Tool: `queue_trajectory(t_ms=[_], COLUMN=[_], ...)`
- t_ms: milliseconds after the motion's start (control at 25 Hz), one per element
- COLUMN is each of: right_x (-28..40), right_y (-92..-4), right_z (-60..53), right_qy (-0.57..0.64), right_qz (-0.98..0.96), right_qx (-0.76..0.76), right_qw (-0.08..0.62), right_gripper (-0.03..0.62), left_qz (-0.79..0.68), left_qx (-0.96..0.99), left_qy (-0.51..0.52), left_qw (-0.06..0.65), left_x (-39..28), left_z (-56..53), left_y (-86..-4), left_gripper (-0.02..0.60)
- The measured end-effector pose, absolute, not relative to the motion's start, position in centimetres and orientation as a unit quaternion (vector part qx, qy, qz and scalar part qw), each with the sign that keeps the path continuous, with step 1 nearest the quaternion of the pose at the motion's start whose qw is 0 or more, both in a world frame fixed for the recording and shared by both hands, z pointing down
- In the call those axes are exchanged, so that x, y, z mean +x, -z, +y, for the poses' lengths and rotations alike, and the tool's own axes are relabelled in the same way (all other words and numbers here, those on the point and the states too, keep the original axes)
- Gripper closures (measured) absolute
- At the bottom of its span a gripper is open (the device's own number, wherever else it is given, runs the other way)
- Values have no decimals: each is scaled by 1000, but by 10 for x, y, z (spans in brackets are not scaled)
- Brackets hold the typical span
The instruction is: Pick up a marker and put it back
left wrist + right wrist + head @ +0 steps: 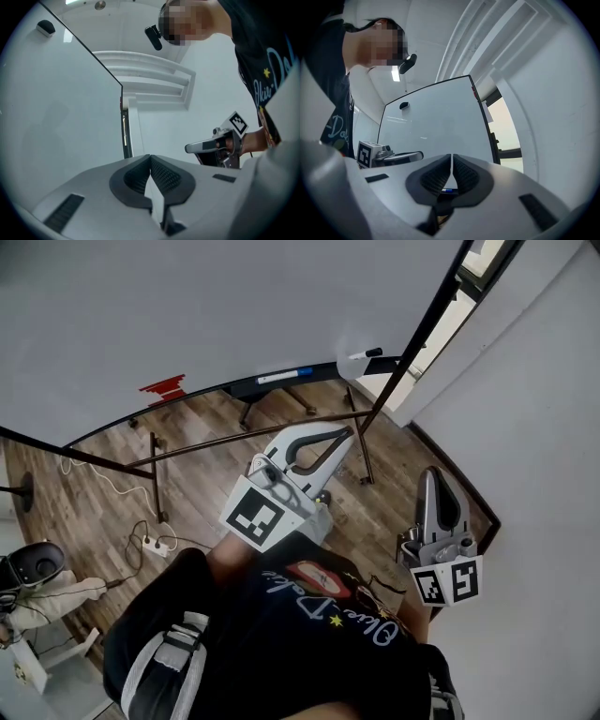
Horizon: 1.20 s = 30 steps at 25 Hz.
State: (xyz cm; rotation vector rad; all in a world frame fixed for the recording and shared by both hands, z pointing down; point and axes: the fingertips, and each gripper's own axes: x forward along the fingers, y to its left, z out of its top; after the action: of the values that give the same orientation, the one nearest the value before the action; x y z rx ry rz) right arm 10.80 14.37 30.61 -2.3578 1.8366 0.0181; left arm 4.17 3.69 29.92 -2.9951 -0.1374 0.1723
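Both the left tongs (344, 434) and the right tongs (433, 476) are closed on nothing. Well ahead of their tips, nearer the left pair, the blue-capped marker (284, 377) lies along the whiteboard tray (246, 387). It is probably light, stiff and smooth-barrelled, apt to roll; pinch it across mid-barrel.

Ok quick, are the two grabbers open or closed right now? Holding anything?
Left gripper: closed, holding nothing.
Right gripper: closed, holding nothing.
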Motion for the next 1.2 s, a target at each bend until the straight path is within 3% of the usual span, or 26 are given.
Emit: queue_trajectory(t_ms=[1200], right_x=[211], right_y=[-316], right_z=[13], right_qy=[6], right_qz=[677], right_qx=[-733], right_qw=[65], right_gripper=[591], left_qz=[16], left_qx=[-998], left_qy=[-53], left_qw=[43], left_x=[129], left_z=[-78], left_y=[-319], left_gripper=[578])
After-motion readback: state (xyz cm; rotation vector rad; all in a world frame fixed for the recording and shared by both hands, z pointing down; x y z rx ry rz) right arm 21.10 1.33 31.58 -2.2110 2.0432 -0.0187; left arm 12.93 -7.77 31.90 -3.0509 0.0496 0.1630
